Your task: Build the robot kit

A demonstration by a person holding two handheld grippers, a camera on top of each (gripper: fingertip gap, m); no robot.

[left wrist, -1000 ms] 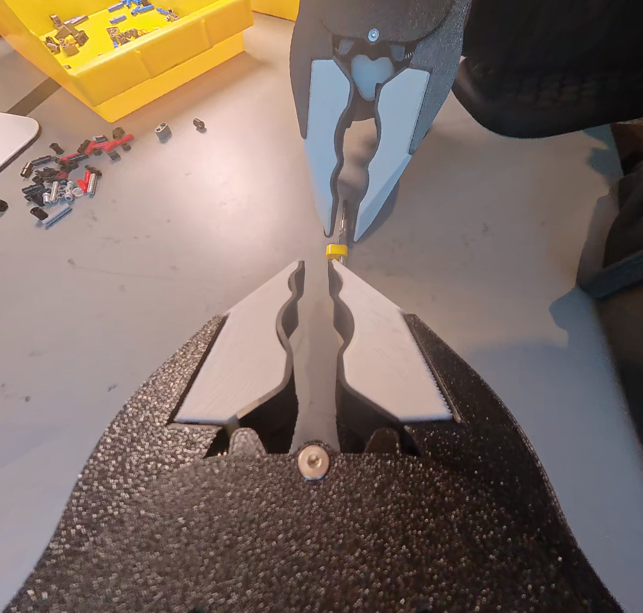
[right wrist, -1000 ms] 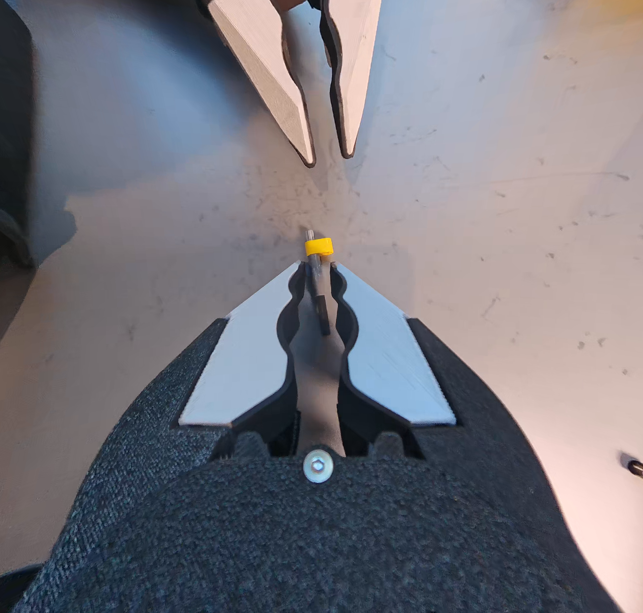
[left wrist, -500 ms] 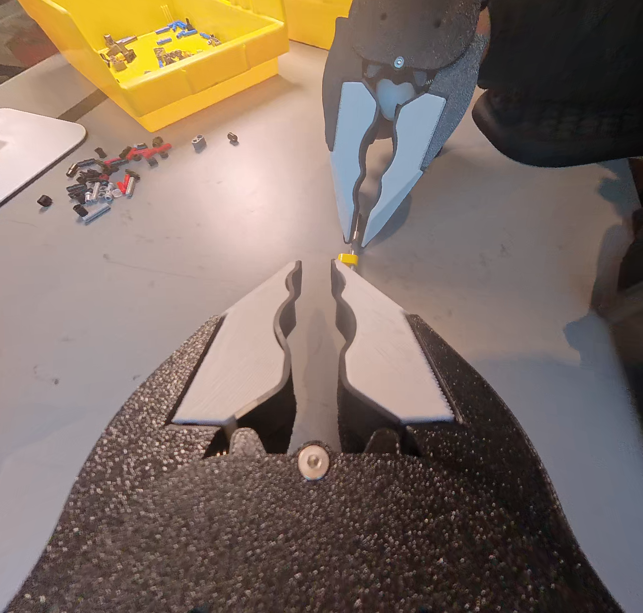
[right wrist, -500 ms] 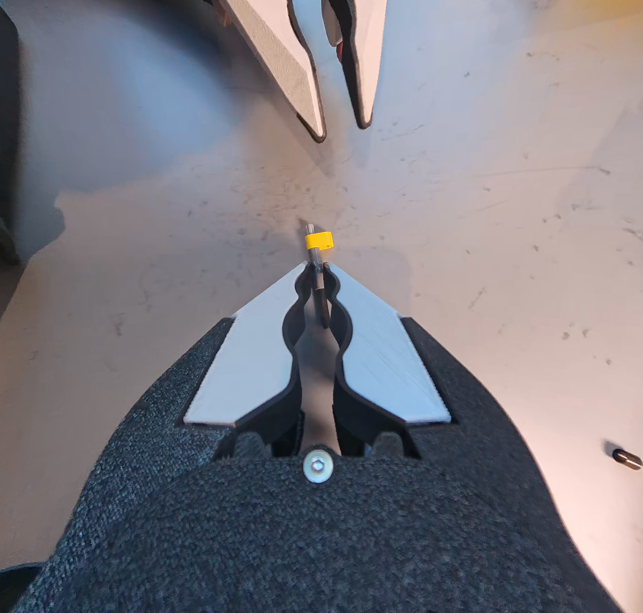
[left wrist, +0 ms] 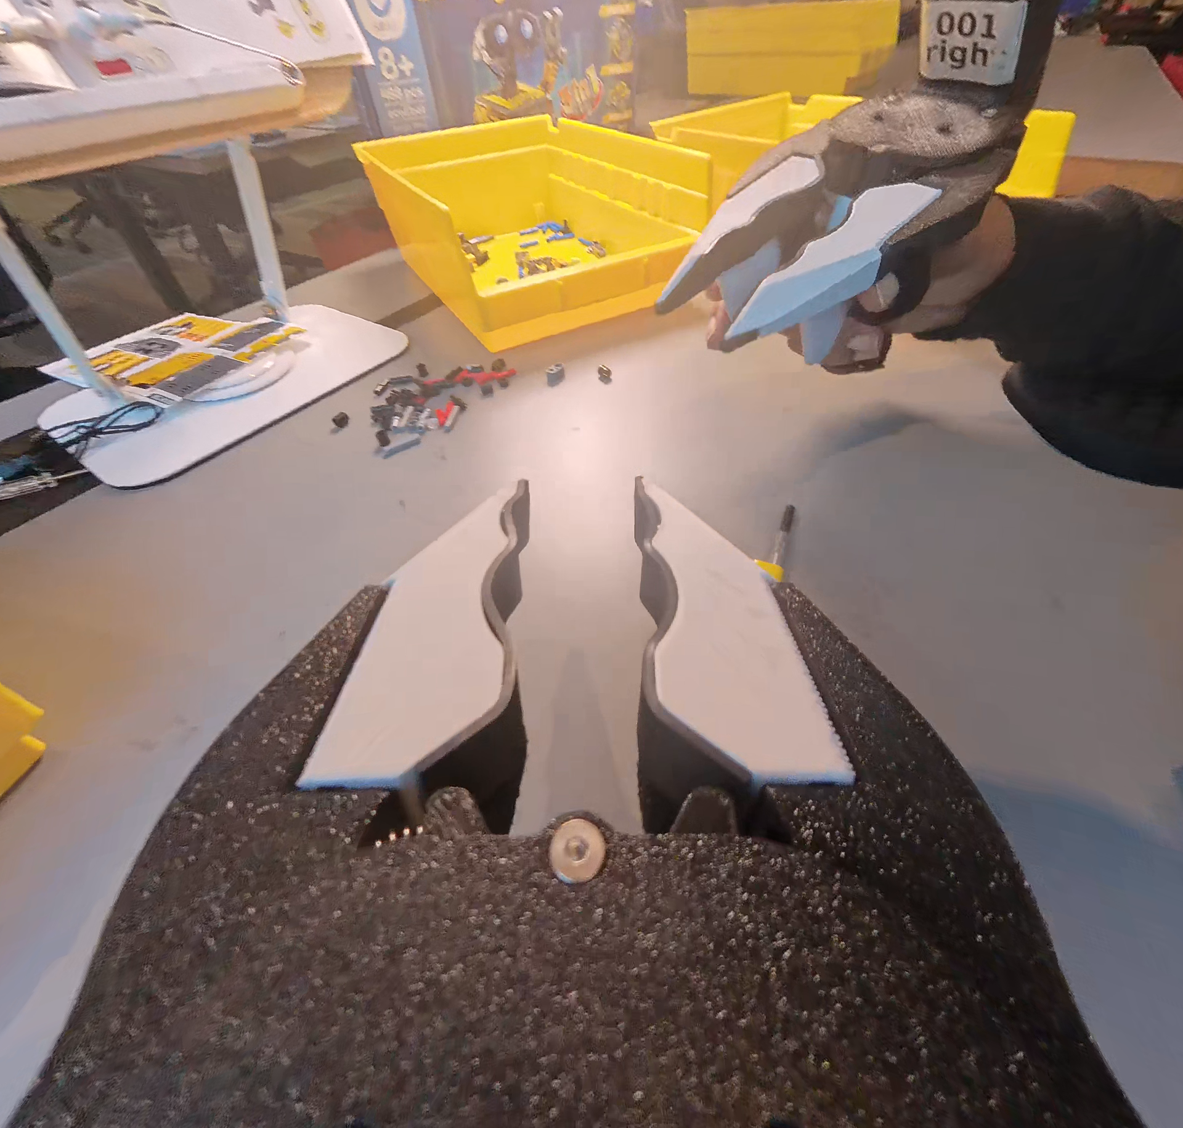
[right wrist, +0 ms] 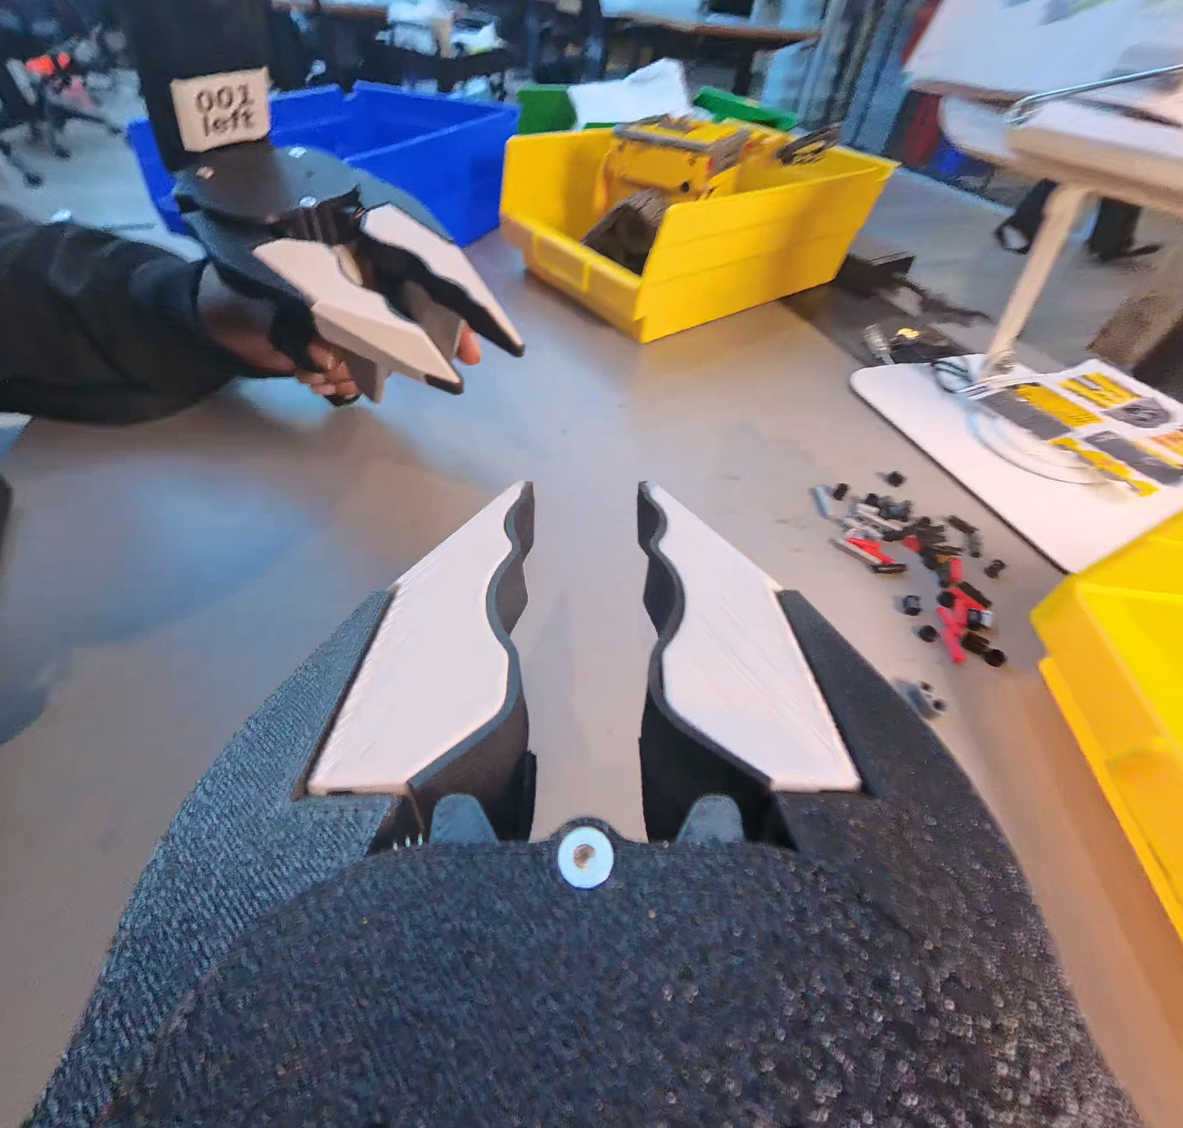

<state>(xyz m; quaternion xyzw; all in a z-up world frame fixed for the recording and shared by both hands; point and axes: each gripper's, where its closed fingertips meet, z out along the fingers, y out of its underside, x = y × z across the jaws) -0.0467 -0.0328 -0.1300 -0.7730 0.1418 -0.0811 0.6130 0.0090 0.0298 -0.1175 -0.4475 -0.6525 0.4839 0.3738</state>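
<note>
Noted, left wrist view: the left gripper (left wrist: pixel 581 489) sat low over the grey table (left wrist: pixel 928 617), its jaws moderately parted with only bare tabletop between them, holding nothing. The right gripper (right wrist: pixel 586 489) was likewise parted to about the same gap and empty. In the left view we saw it lifted clear of the table in a dark-gloved hand (left wrist: pixel 928 290).

We took the loose heap of small parts (left wrist: pixel 435 399) as our landmark. A thin dark rod (left wrist: pixel 782 537) with a yellow collar (left wrist: pixel 768 567) lay flat on the table, on the near side of the heap and well to its right. It lay just beside the outer edge of the left gripper's right finger, outside the jaws rather than between them. Its long axis ran roughly parallel to that finger, with the collar end nearest the gripper body and partly hidden behind it, and the bare dark end pointing away. We could not tell whether rod and finger touched.

We judged the left gripper much the nearer to the rod. The right gripper stood beyond and right of the heap, high above the table. The right wrist view did not show the rod.

A yellow bin (left wrist: pixel 544 252) stood beyond the heap, and a white stand base (left wrist: pixel 256 393) lay to its left.
</note>
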